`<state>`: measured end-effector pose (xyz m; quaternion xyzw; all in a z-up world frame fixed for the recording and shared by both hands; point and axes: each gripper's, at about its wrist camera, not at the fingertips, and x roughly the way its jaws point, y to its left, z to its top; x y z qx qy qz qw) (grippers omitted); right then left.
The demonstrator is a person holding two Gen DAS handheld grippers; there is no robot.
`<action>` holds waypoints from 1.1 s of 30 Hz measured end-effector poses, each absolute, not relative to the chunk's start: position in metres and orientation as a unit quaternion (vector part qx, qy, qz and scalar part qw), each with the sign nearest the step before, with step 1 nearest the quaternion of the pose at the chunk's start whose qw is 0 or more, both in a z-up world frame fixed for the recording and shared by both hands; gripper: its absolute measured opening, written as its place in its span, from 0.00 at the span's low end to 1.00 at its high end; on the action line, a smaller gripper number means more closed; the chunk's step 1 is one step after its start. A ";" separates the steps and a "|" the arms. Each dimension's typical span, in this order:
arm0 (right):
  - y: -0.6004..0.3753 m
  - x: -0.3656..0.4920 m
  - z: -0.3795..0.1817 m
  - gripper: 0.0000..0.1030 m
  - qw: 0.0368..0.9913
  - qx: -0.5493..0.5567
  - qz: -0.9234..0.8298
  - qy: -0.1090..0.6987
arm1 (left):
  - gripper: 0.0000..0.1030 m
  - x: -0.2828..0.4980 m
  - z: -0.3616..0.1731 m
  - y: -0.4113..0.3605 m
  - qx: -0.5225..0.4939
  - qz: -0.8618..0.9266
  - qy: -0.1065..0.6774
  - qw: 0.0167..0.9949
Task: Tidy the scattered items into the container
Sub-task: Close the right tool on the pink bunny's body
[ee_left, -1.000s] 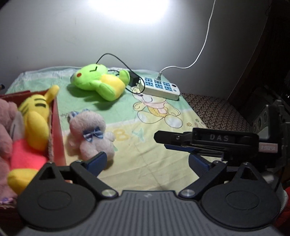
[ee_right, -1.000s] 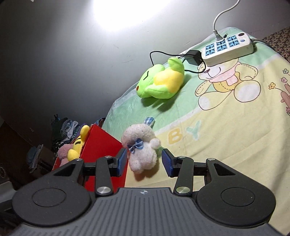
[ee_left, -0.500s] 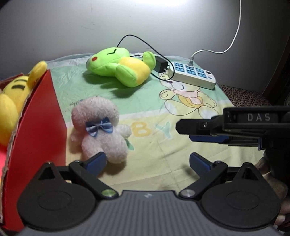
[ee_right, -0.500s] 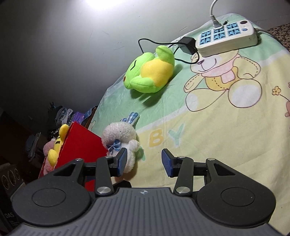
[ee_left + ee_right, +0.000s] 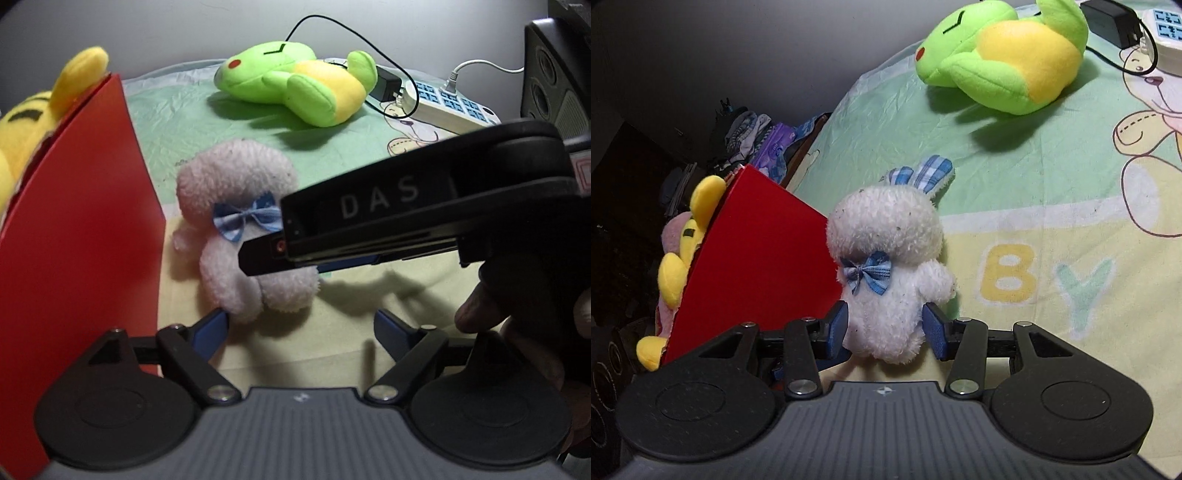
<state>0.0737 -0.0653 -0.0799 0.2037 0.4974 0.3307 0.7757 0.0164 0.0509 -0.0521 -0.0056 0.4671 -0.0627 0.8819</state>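
Observation:
A white plush bunny point(image 5: 236, 206) point(image 5: 886, 258) with a blue bow lies on the bedsheet next to the red box point(image 5: 74, 221) point(image 5: 757, 266). My right gripper point(image 5: 886, 326) straddles its lower body. The jaws are closing and the pads sit at the fur on both sides without squeezing it. From the left wrist view the right gripper point(image 5: 262, 258) reaches in from the right over the bunny. My left gripper point(image 5: 301, 326) is closing just below the bunny. One of its fingertips point(image 5: 216, 326) is at the bunny's foot, with only sheet between the jaws. A green frog plush point(image 5: 295, 81) point(image 5: 1004, 55) lies farther back.
The red box holds a yellow plush point(image 5: 26, 122) point(image 5: 701, 206) and a pink one point(image 5: 672, 232). A white power strip point(image 5: 443, 103) with a black adapter point(image 5: 386, 86) and cords lies behind the frog. A hand point(image 5: 517, 314) holds the right gripper. Clothes point(image 5: 750, 129) are piled beyond the bed.
Both grippers have come down toward the bunny. The right one swung left until the bunny's body stood between its fingers. The left jaws have narrowed.

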 end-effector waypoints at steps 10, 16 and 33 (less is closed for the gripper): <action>-0.092 0.061 -0.084 0.28 0.773 0.255 0.319 0.485 | 0.95 0.012 -0.046 0.049 -0.005 -0.105 0.469 0.877; -0.121 0.030 -0.078 0.28 0.784 0.247 0.287 0.491 | 0.97 -0.009 -0.032 0.053 -0.012 -0.174 0.464 0.869; -0.183 -0.035 -0.070 0.37 0.793 0.356 0.205 0.450 | 0.97 -0.012 -0.027 0.047 -0.070 -0.266 0.468 0.840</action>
